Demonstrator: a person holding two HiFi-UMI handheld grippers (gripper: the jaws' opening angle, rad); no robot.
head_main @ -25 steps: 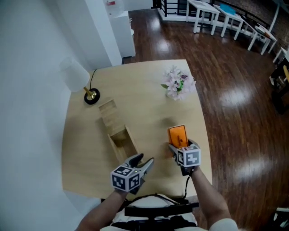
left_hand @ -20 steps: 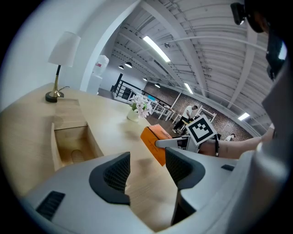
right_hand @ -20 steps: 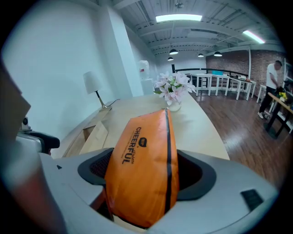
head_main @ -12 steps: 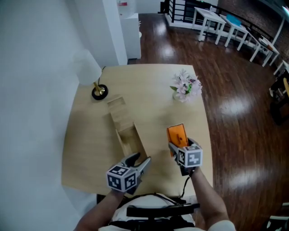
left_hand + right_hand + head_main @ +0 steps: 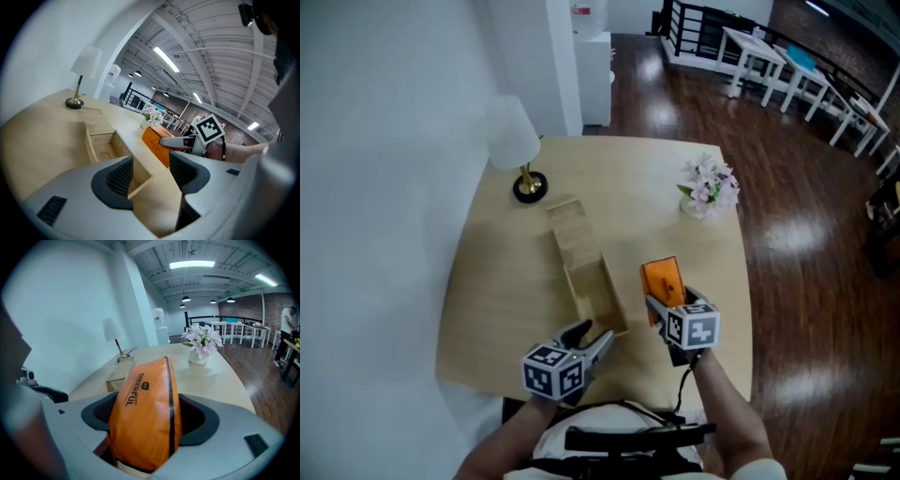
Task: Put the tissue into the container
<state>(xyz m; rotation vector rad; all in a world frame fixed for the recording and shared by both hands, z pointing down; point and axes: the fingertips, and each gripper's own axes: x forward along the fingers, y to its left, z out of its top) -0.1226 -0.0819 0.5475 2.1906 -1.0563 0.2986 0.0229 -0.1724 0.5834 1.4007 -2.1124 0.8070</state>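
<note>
Glossy orange tissue pack point(image 5: 145, 413), seemingly plastic

**Orange soft-plastic tissue pack** point(image 5: 147, 413) (black "CHEERFUL" print, one black stripe along its length): held end-on between the jaws of the right gripper point(image 5: 664, 302), which have just been closing on it. Its free end points away from the person.

**Long pale wooden container** point(image 5: 570, 234): lies flat on the surface just left of the pack and apart from it. A flat lid covers its far half, and the near half stands open, its bare wooden floor showing.
</note>
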